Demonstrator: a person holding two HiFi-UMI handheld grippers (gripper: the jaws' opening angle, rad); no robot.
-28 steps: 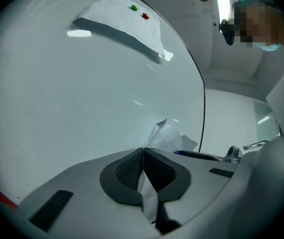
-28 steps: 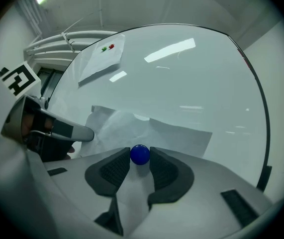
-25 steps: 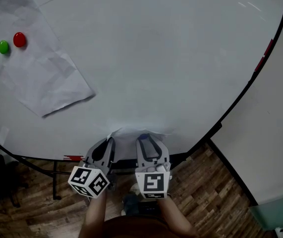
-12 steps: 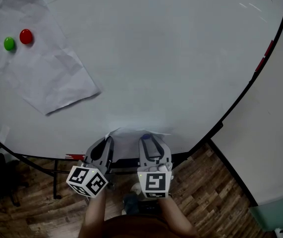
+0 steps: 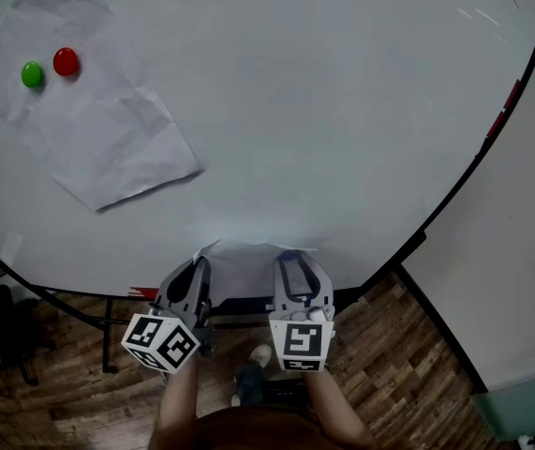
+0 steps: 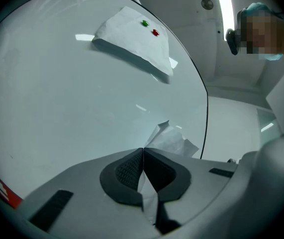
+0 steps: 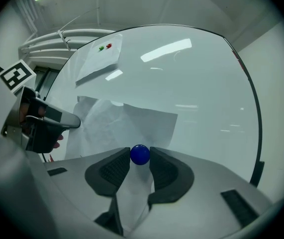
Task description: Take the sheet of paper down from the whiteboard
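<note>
Both forearms (image 5: 179,399) are reaching side by side toward the whiteboard's (image 5: 342,111) lower edge, left tongs (image 5: 198,268) pinching the sheet (image 5: 246,262) there, right tongs (image 5: 297,266) clamping a blue magnet (image 7: 140,154) over it.

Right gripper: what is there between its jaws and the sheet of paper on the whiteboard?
A blue magnet, held between the right gripper's jaws in front of the sheet of paper; the right gripper view shows it.

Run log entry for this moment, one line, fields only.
left gripper: shut on near sheet | right gripper: shut on blue magnet | far sheet: pinned to whiteboard by green magnet, red magnet
</note>
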